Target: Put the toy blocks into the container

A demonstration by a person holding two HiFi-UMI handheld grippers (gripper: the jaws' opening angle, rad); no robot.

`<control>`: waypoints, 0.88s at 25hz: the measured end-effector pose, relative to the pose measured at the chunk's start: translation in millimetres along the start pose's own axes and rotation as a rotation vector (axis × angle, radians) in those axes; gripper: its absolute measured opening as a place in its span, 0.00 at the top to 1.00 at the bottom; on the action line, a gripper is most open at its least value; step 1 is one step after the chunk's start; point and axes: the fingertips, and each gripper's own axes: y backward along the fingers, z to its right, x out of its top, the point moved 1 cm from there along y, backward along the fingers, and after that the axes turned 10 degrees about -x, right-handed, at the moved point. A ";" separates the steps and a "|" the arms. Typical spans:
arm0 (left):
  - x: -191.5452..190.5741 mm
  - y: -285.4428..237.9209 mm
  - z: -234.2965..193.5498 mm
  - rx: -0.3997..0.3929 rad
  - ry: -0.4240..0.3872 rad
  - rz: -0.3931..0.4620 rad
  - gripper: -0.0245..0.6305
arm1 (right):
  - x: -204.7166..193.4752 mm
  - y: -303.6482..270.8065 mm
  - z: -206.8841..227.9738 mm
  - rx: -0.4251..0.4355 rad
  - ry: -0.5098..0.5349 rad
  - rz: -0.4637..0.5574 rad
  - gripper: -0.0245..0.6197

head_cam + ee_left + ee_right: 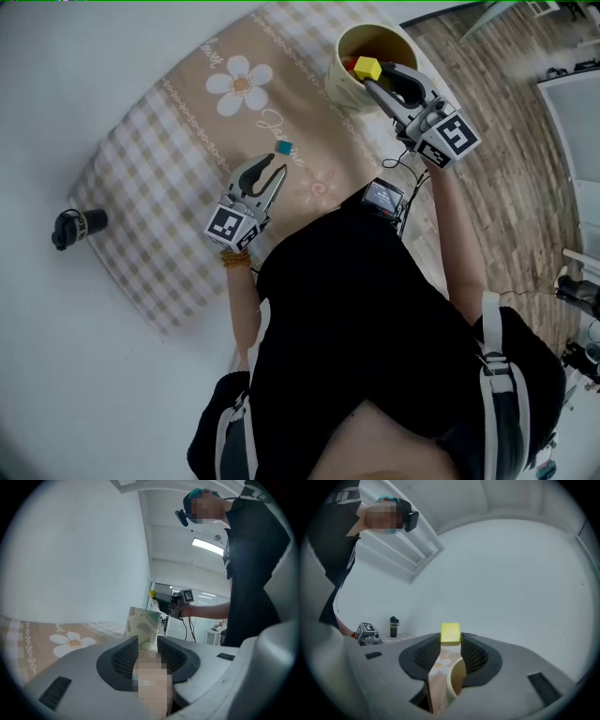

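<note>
Above the cream container [339, 82], a plain yellow cube [367, 67] clamped in the right gripper [371, 82] jaws (left gripper [270, 169] jaws apart, empty)

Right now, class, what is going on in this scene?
A person works with a claw in each hand. The right claw grips a yellow block over the cup, not yet dropped. The left claw hangs open near a blue block on the checked mat.

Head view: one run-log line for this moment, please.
right gripper: holds yellow block over container | left gripper: open, near blue block
</note>
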 end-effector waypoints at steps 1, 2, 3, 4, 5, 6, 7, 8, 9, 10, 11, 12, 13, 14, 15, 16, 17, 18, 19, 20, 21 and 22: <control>-0.6 -0.9 0.3 0.001 0.000 -0.006 0.78 | 1.8 0.4 5.9 -0.031 0.007 0.001 0.75; -0.8 -1.7 0.1 0.004 0.002 -0.009 0.78 | 3.8 0.7 12.4 -0.067 0.015 0.002 0.75; -0.9 -2.6 -0.3 0.009 0.003 -0.013 0.78 | 6.0 1.1 19.5 -0.106 0.021 0.005 0.75; -1.4 -3.5 -0.8 0.012 0.002 -0.017 0.78 | 8.2 1.7 27.0 -0.148 0.025 0.009 0.75; -2.6 -4.2 -0.9 0.014 0.000 -0.022 0.78 | 10.3 2.8 34.4 -0.190 0.026 0.016 0.75; -4.4 -4.8 -0.8 0.014 -0.001 -0.027 0.78 | 12.2 4.3 41.0 -0.227 0.025 0.025 0.75; -6.1 -5.1 -0.4 0.013 -0.001 -0.031 0.78 | 13.5 6.2 46.6 -0.258 0.022 0.031 0.75; -7.3 -5.3 0.1 0.015 0.000 -0.034 0.78 | 14.0 7.9 51.1 -0.283 0.019 0.034 0.75; -8.1 -5.4 0.3 0.017 0.002 -0.035 0.78 | 13.9 9.2 54.8 -0.302 0.016 0.033 0.75; -8.7 -5.3 0.2 0.018 0.003 -0.036 0.78 | 13.5 9.9 57.8 -0.317 0.015 0.029 0.75; -9.3 -5.2 0.0 0.019 0.005 -0.037 0.78 | 13.1 10.1 60.1 -0.328 0.014 0.026 0.75; -9.8 -4.9 -0.4 0.019 0.006 -0.037 0.78 | 12.8 10.3 62.0 -0.336 0.012 0.023 0.75; -10.0 -4.6 -1.0 0.021 0.007 -0.038 0.78 | 12.6 10.4 63.5 -0.342 0.011 0.022 0.75; -9.9 -4.1 -1.7 0.024 0.008 -0.039 0.78 | 12.3 10.4 65.0 -0.347 0.009 0.021 0.75; -9.9 -3.7 -2.5 0.027 0.008 -0.040 0.78 | 11.9 10.4 66.5 -0.353 0.007 0.019 0.75; -10.5 -3.4 -3.3 0.030 0.010 -0.039 0.78 | 11.1 10.2 67.8 -0.357 0.006 0.018 0.75; -11.5 -3.0 -4.0 0.033 0.013 -0.037 0.78 | 10.1 10.0 68.9 -0.360 0.005 0.016 0.75; -12.5 -2.6 -4.6 0.036 0.016 -0.036 0.78 | 9.1 10.0 69.7 -0.363 0.004 0.014 0.75; -13.4 -2.5 -5.0 0.038 0.018 -0.036 0.78 | 8.3 10.1 70.4 -0.366 0.004 0.013 0.75; -14.0 -2.6 -5.3 0.039 0.019 -0.036 0.78 | 7.9 10.5 71.1 -0.369 0.002 0.013 0.75; -14.3 -2.6 -5.3 0.039 0.020 -0.036 0.78 | 7.6 10.7 71.6 -0.373 0.000 0.014 0.75; -14.5 -2.4 -5.4 0.039 0.021 -0.035 0.78 | 7.3 10.7 71.8 -0.375 -0.001 0.014 0.75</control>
